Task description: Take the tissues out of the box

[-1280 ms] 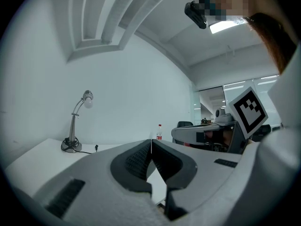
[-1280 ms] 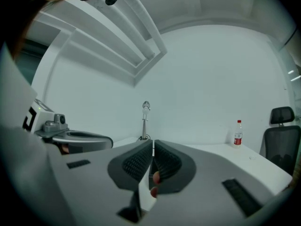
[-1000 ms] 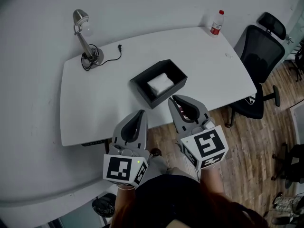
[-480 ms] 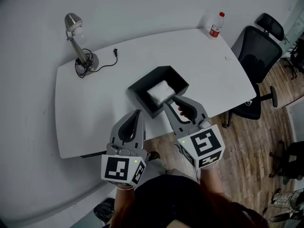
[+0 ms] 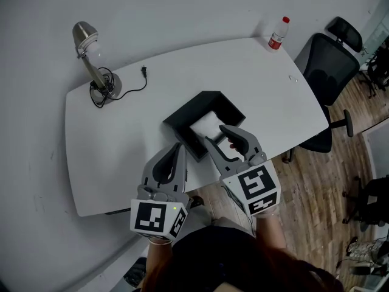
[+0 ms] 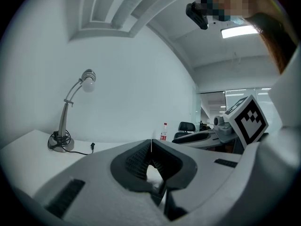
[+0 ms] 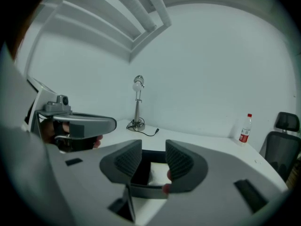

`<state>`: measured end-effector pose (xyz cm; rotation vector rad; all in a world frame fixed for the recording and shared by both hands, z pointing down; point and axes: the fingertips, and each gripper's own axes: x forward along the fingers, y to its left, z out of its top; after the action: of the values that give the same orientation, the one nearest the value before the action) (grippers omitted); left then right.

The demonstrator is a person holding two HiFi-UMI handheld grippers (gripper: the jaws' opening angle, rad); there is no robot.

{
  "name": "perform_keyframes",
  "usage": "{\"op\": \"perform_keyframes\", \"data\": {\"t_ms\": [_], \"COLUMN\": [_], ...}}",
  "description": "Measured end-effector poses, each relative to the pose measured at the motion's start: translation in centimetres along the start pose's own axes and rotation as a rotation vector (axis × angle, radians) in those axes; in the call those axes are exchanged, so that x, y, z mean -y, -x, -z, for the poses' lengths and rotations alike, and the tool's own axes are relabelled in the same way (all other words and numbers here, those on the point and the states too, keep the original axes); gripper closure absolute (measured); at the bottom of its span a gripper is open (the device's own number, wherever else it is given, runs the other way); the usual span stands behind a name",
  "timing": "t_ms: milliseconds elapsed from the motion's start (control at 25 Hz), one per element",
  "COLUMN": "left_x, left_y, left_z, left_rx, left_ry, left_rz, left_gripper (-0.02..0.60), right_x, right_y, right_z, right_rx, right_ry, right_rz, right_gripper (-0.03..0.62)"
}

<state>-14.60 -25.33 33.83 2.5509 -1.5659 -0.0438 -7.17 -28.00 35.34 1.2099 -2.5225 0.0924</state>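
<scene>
bottle (image 5: 277,34) beyond the box (image 5: 182,117): red label, print too small

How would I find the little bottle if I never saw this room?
Start at the big white table by the wall. Go to its far right corner, beside the black office chair, where the bottle stands upright alone. Only it has a red cap and red label; the silver lamp stands at the other end, the black box mid-table.

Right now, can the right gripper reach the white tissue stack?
Likely yes: the right gripper, its fingers just opening with nothing between them, points at the white tissue stack, uncovered in the black box.
</scene>
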Motion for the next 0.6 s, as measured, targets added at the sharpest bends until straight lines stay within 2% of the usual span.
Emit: {"op": "perform_keyframes", "data": {"t_ms": [600], "left_x": [-2.3], "left_y": [-2.7], "left_z": [2.1], "left_rx": [-0.059], "left_ry": [0.044], "left_rz": [0.015], "left_gripper": [0.555], "right_x": [0.9], "right_y": [-4.7], "right_z": [4.5], "right_rx": [-0.205], "right_ry": [0.082], "right_rz": [-0.006], "right_gripper": [0.367]}}
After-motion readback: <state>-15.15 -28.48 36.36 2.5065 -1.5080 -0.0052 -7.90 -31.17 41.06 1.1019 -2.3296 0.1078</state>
